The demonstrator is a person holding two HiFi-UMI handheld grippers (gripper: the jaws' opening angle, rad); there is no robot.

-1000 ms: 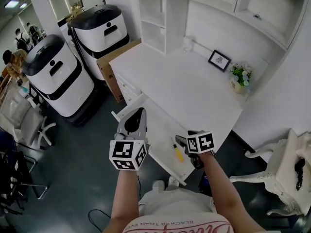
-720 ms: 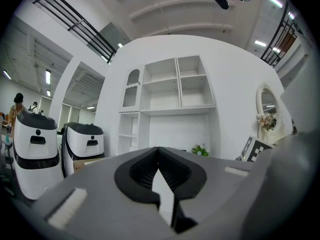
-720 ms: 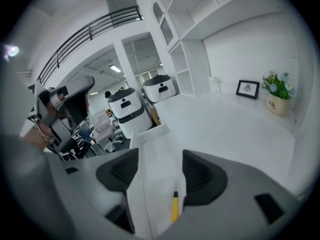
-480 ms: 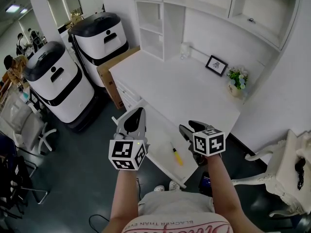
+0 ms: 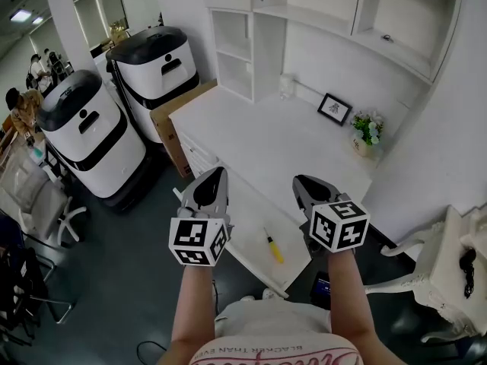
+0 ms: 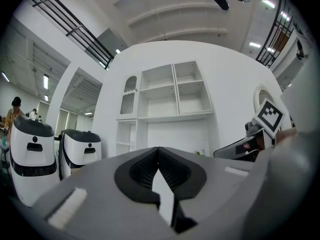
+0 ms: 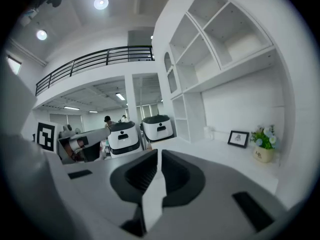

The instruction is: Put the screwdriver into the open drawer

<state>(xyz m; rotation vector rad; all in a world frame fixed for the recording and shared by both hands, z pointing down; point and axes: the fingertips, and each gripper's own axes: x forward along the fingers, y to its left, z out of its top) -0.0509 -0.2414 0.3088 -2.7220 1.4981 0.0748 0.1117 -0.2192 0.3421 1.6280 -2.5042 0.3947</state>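
The white tabletop (image 5: 289,139) has its drawer (image 5: 247,234) pulled out toward the person. Both hand-held grippers hang above that drawer, side by side and clear of everything. The left hand-held gripper (image 5: 218,173) has its jaws pressed together at the tips, empty. The right hand-held gripper (image 5: 299,181) has just been closing, so its jaws are down to a thin slit with nothing in them either. The yellow-handled screwdriver (image 5: 272,247) is lying flat inside the open drawer, below and between the two grippers, and neither one is touching it.
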